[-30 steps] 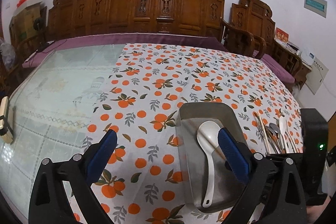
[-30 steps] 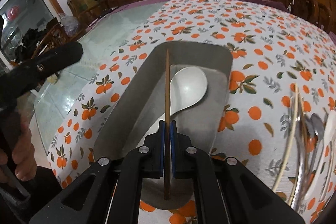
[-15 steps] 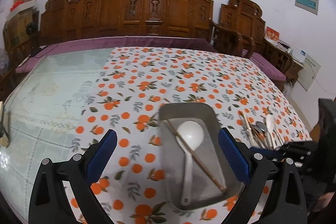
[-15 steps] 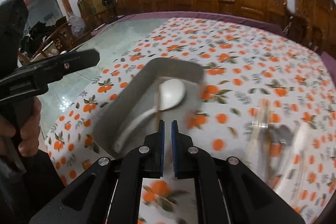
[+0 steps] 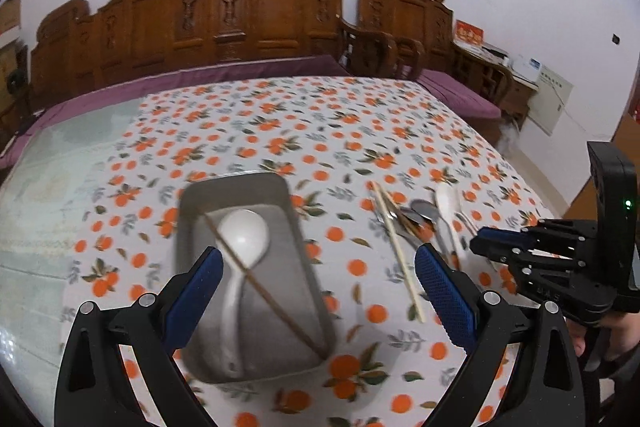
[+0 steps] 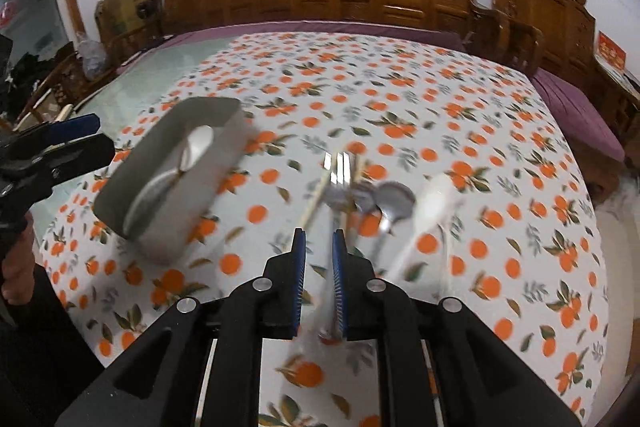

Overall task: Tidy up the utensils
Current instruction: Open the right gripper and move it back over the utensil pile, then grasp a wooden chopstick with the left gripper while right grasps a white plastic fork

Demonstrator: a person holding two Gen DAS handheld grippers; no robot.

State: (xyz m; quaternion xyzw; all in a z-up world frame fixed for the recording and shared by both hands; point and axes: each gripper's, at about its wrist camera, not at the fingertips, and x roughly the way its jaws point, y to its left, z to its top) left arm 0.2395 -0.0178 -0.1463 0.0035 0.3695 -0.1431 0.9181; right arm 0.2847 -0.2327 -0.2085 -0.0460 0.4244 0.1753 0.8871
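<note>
Right hand-held gripper [image 6: 319,247] opening, empty, above loose utensils [image 6: 360,195], metal tray [image 6: 168,179] alongside.

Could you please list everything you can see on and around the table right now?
Metal tray: one, grey, on the cloth.
White spoon: one, inside the tray.
Brown chopstick: one, lying diagonally across that spoon in the tray.
Loose utensils: a blurred pile right of the tray; a pale chopstick, metal spoons, a second white spoon; exact count unclear.
Tablecloth: one, white with oranges.
Carved wooden chairs: brown, behind the table.
Left gripper: black, blue fingers wide apart, empty.
Right gripper: black, blue fingers opening, empty, over the pile.
</note>
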